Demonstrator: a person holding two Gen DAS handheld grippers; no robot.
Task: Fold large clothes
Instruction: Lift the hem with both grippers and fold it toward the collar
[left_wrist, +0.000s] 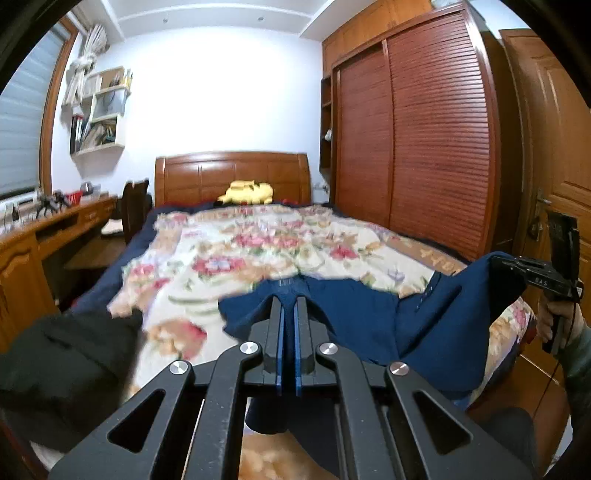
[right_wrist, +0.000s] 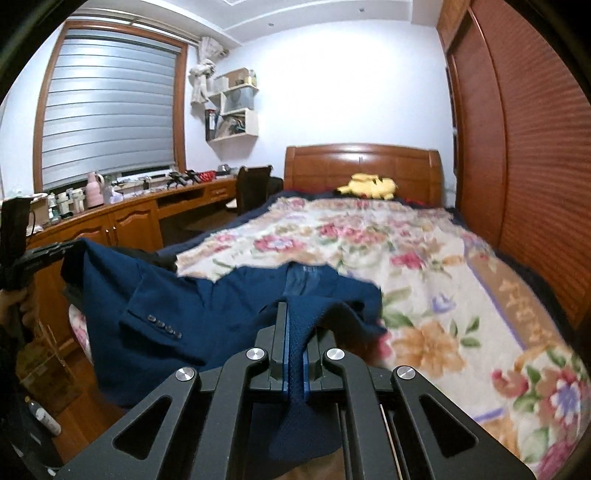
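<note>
A navy blue suit jacket (left_wrist: 369, 317) hangs stretched between my two grippers over the foot of a bed with a floral blanket (left_wrist: 258, 251). My left gripper (left_wrist: 290, 301) is shut on one edge of the jacket. My right gripper (right_wrist: 291, 308) is shut on the other edge, with a fold of blue cloth (right_wrist: 295, 369) running between the jaws. The jacket (right_wrist: 184, 332) shows a sleeve cuff with several buttons (right_wrist: 164, 326). The right gripper also shows in the left wrist view (left_wrist: 495, 264), and the left gripper in the right wrist view (right_wrist: 68, 251).
A black garment (left_wrist: 62, 358) lies at the bed's near left corner. A yellow plush toy (left_wrist: 247, 192) rests by the wooden headboard (left_wrist: 232, 173). A wooden desk (right_wrist: 129, 218) with clutter runs along the left wall. A slatted wardrobe (left_wrist: 424, 129) stands at the right.
</note>
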